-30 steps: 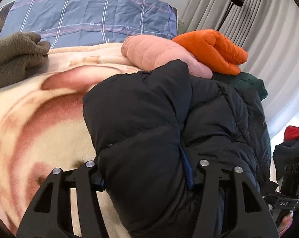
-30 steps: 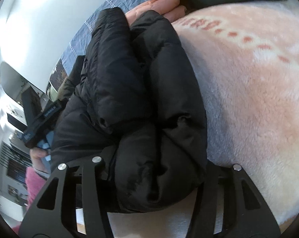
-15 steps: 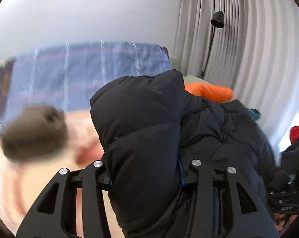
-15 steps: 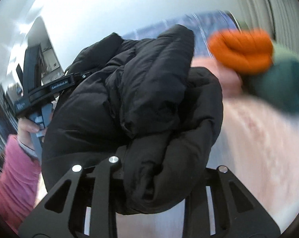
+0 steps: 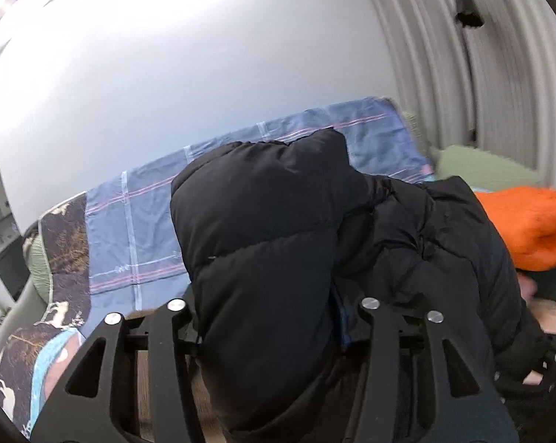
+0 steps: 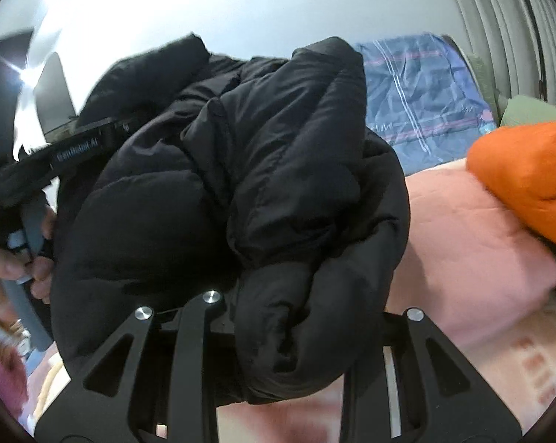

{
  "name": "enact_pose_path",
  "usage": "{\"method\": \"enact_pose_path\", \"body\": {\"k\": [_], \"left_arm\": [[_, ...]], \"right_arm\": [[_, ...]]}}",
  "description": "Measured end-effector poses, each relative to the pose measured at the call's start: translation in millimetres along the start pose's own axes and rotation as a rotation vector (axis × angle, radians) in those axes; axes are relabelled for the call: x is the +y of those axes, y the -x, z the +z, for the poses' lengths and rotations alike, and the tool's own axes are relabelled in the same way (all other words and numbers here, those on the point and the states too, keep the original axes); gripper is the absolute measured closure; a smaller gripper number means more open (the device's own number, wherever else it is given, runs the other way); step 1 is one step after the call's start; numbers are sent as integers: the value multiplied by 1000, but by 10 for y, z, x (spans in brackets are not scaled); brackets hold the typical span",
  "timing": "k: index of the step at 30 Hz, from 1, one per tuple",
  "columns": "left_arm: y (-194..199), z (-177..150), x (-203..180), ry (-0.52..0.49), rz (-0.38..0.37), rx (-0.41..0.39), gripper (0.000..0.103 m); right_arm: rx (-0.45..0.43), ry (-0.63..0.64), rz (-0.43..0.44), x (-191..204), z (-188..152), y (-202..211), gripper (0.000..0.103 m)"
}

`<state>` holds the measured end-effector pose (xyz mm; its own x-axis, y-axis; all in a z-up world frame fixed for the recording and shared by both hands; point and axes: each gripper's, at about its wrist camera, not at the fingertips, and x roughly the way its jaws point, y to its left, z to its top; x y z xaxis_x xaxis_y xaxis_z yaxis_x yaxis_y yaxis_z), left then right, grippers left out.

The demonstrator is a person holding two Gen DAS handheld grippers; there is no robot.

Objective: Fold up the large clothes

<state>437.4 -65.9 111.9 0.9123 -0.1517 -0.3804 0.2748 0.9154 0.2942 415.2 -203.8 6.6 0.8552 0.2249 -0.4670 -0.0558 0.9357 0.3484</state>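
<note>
Black puffer jacket (image 5: 263, 251) filled the center of both views, bunched up and held off the bed between your two grippers. Your left gripper (image 5: 274, 317) pinched a thick fold of it at the lower middle of the left wrist view, the fabric bulging up over both fingers. Your right gripper (image 6: 300, 317) clamped another wad of the jacket (image 6: 241, 184) at the bottom center of the right wrist view. At the left edge of that view you could see your left hand (image 6: 16, 262) wrapped around the other tool's handle. An orange garment (image 6: 528, 170) sat at the right edge on a pink garment (image 6: 473, 254), both just beside the jacket. A blue plaid pillow (image 5: 137, 232) lay against the wall at mid left of the left wrist view, with gray curtains (image 5: 444, 55) at upper right.
</note>
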Motion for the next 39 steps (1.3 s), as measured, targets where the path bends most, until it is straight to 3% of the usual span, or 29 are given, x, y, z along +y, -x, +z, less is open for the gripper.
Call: {"method": "enact_pose_path", "body": {"k": [3, 4, 6, 8, 9, 11, 15, 19, 21, 23, 27, 31, 36, 39], "left_arm": [[-704, -300, -5, -3, 168, 101, 19], [-901, -450, -4, -1, 194, 142, 17], [-1204, -796, -35, 0, 185, 224, 17], [-1433, -1219, -91, 8, 154, 307, 17], [-1470, -1436, -141, 10, 107, 324, 17], [-1371, -1599, -132, 34, 116, 255, 17], [-1212, -1633, -21, 91, 72, 271, 17], [-773, -1581, -152, 39, 8, 234, 17], [-471, -1603, -233, 38, -17, 211, 16], [-179, -1655, -273, 72, -39, 199, 14], [452, -1840, -294, 159, -94, 202, 5], [1178, -2010, -307, 199, -132, 203, 1], [1988, -2060, -295, 281, -48, 126, 1], [2399, -2106, -382, 278, -47, 123, 1]], "right_arm": [[119, -75, -50, -220, -101, -758, 70], [191, -101, -94, -317, -170, -1053, 68], [301, -100, -160, -476, -395, -1478, 58], [249, -31, -154, -388, -515, -1516, 44], [242, -14, -181, -350, -529, -1500, 41], [241, 7, -194, -322, -540, -1478, 36], [259, -31, -146, -371, -532, -1400, 36], [235, 46, -162, -136, -594, -1008, 35], [196, 122, -180, 71, -676, -643, 18], [122, 210, -217, 219, -782, -210, 15], [62, 308, -258, 288, -1013, 573, 14], [3, 293, -316, 221, -1120, 1297, 9], [-24, 194, -322, 283, -1237, 1984, 4], [-52, 201, -329, 406, -1378, 2323, 2]]}}
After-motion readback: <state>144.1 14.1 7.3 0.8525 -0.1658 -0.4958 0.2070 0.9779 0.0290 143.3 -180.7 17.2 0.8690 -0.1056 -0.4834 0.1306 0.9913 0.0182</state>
